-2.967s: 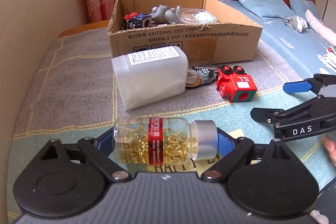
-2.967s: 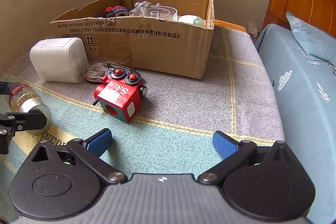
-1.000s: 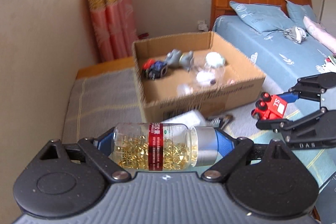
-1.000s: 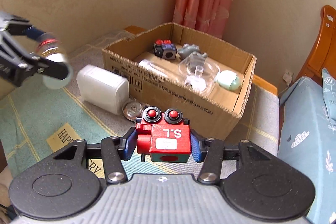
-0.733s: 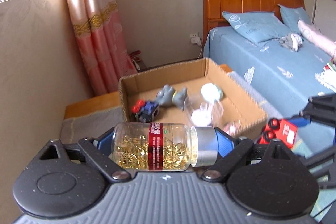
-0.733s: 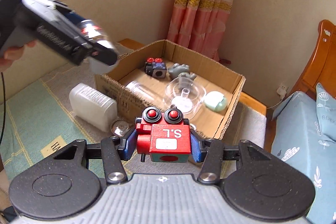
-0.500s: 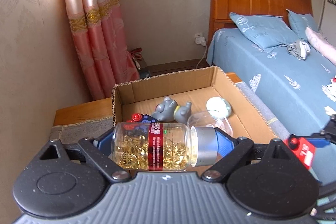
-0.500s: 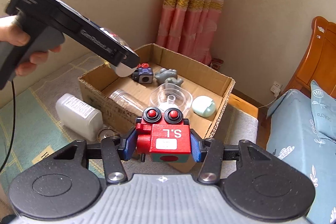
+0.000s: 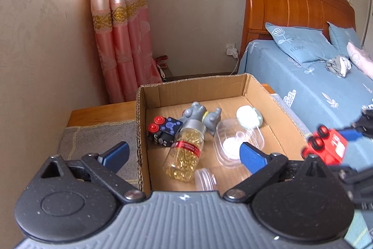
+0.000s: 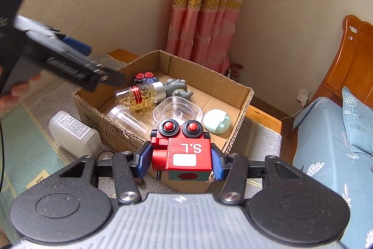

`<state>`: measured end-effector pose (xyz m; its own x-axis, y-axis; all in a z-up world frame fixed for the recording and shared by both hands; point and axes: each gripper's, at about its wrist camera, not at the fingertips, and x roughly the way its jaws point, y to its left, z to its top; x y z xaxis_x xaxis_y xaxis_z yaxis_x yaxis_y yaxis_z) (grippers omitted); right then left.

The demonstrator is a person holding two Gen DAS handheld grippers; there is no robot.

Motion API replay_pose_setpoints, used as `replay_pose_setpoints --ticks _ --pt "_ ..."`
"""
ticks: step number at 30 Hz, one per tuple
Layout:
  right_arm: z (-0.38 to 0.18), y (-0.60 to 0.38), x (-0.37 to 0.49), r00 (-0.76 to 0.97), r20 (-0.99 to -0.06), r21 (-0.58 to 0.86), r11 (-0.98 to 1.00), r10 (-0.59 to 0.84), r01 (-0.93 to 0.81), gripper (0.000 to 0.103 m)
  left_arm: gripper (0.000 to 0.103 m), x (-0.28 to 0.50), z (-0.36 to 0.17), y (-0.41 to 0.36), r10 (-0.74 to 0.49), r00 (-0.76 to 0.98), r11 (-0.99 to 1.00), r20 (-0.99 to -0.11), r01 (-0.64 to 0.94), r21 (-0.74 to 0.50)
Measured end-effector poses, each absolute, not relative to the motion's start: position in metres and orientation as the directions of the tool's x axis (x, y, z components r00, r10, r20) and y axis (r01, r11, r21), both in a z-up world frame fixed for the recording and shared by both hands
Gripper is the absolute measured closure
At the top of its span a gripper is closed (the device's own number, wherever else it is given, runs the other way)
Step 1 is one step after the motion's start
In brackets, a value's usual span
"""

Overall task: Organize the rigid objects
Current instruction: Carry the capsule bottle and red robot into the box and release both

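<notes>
My left gripper is open and empty above the cardboard box. The capsule bottle with yellow capsules, a red label and a silver cap lies in the box; it also shows in the right wrist view. My right gripper is shut on the red robot toy marked "S.L", held above the near wall of the box. The toy also shows at the right of the left wrist view. The left gripper shows blurred in the right wrist view.
The box also holds a dark robot toy, a grey figure, a clear dish, a clear jar and a pale round case. A white plastic container lies outside it. A bed stands right.
My left gripper has opened and let go of the capsule bottle, which now lies in the box. My right gripper with the red toy has moved closer over the box.
</notes>
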<state>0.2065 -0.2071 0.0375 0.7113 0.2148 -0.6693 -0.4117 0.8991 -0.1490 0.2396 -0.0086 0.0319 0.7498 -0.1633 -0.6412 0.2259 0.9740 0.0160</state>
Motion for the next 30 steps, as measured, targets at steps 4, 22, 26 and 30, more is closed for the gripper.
replay_pose_setpoints --ticks 4,22,26,30 --pt "0.039 -0.209 0.22 0.701 -0.677 -0.121 0.906 0.222 -0.405 0.047 0.002 0.217 0.033 -0.011 -0.164 0.745 0.966 -0.647 0.255 0.049" --pt "0.038 -0.206 0.306 0.652 -0.732 -0.067 0.931 0.199 -0.359 0.047 0.001 0.146 0.018 0.005 -0.127 0.789 0.977 -0.601 0.206 0.063" --pt "0.033 -0.205 0.324 0.642 -0.745 -0.07 0.937 0.179 -0.343 0.047 0.001 0.135 0.019 0.008 -0.12 0.812 0.978 -0.571 0.197 0.074" --pt "0.029 -0.202 0.343 0.631 -0.758 -0.07 0.941 0.166 -0.331 0.047 0.001 0.13 0.02 0.01 -0.136 0.812 0.976 -0.568 0.208 0.063"
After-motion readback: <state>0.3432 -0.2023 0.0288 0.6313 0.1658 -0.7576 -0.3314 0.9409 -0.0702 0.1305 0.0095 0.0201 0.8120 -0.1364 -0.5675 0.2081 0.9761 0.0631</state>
